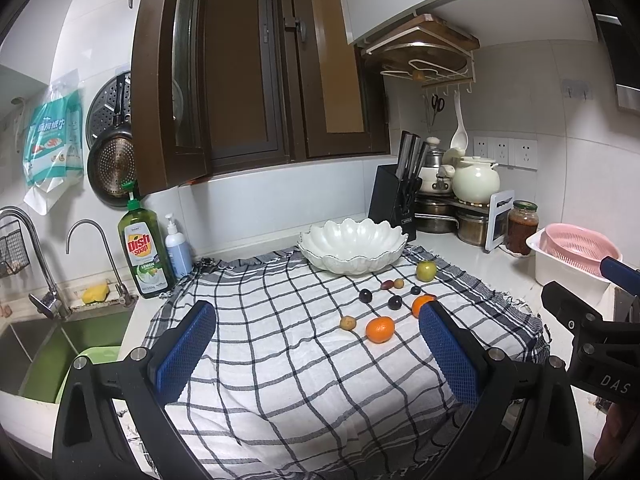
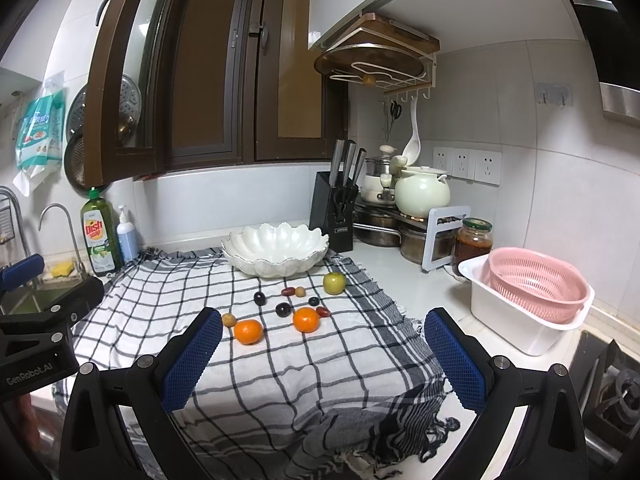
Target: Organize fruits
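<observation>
Left gripper [image 1: 316, 316] pad partly hiding tangerine [image 1: 421, 303]

Both wrist cameras are looking forward and slightly down over the checked cloth [image 1: 280, 360] from its near edge, side by side, sharing the fruit, the white bowl [image 2: 276, 250] and the window behind.
</observation>
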`<action>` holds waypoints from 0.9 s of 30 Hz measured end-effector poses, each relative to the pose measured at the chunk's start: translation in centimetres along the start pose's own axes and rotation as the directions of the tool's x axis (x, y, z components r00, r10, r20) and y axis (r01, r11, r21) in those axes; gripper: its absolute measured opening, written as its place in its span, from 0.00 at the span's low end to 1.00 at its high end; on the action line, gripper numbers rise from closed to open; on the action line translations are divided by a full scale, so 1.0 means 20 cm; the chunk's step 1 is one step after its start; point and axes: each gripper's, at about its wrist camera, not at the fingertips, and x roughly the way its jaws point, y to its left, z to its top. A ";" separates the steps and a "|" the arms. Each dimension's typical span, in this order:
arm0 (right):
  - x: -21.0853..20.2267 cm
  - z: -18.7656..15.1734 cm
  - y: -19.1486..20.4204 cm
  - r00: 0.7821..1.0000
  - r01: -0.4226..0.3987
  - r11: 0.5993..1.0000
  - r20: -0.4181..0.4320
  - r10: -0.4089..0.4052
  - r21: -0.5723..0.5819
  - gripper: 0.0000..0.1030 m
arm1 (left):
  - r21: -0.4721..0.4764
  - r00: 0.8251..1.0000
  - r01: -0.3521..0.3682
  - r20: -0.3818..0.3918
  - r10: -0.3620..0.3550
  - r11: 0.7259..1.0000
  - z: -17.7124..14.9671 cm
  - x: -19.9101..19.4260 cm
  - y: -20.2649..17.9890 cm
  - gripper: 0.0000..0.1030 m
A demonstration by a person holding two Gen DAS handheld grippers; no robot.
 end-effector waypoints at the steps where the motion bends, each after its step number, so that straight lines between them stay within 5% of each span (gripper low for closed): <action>1: 0.00 0.00 0.00 1.000 0.000 1.000 0.000 0.000 0.000 0.99 | 0.000 1.000 0.000 -0.001 0.000 1.000 0.00 0.00 0.00 1.00; 27: 0.15 0.00 0.08 0.999 -0.016 1.000 -0.037 0.016 -0.006 0.99 | 0.038 0.998 0.047 -0.050 -0.045 0.998 -0.01 0.18 0.08 1.00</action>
